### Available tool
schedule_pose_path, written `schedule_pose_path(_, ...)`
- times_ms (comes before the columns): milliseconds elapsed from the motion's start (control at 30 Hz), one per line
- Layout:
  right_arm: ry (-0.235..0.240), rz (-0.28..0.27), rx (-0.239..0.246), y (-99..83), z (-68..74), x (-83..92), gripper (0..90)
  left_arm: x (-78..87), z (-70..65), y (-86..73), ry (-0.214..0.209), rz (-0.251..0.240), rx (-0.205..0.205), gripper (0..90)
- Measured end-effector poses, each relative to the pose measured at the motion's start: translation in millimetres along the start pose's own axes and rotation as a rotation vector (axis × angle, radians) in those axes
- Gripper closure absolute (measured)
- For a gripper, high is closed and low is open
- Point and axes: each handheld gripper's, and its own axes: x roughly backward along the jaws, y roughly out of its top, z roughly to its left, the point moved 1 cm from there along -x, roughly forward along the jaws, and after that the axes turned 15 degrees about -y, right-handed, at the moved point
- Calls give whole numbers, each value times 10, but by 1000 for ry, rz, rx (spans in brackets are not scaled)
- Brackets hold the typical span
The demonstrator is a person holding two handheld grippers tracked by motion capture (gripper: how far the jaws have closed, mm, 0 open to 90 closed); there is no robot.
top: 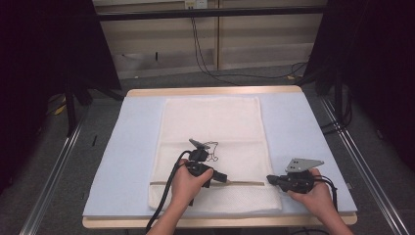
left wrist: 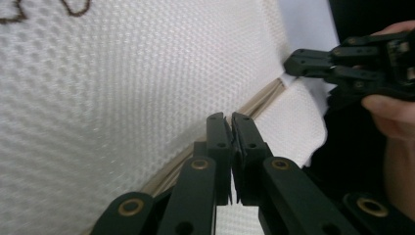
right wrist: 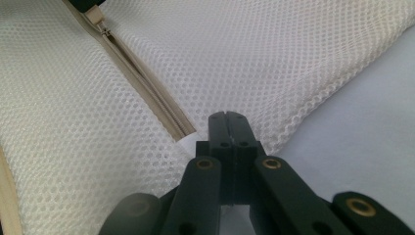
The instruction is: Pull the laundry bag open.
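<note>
A white mesh bag (top: 215, 122) lies flat on a pale blue mat (top: 132, 147). A beige zipper (top: 247, 183) runs across the bag near its front end. My left gripper (top: 226, 179) rests on the zipper line with its jaws shut, and the zipper pull (right wrist: 98, 14) leads up into its dark tip. In the left gripper view the left gripper (left wrist: 230, 117) covers the zipper (left wrist: 257, 103). My right gripper (top: 268, 179) is shut on the bag's right edge, just past the zipper's end (right wrist: 183, 132). Its tip (left wrist: 288, 66) meets the slightly raised mesh.
Dark stitching (top: 213, 151) marks the bag's middle. The mat covers a wooden table (top: 215, 90) whose front edge is just below my hands. Metal rails (top: 54, 171) flank the table, and cables (top: 205, 63) lie on the floor behind it.
</note>
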Motion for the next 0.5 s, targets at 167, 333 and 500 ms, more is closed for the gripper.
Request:
schedule_pose_path(167,-1,0,1,2,2,-1,900,17,10,-3,-10,-1,8,874)
schedule_pose_path(333,0,-1,4,0,-1,0,900,37,5,-9,-3,-2,-3,874)
schedule_pose_path(500,-1,0,1,2,1,0,900,43,0,-15,-11,-16,9,874)
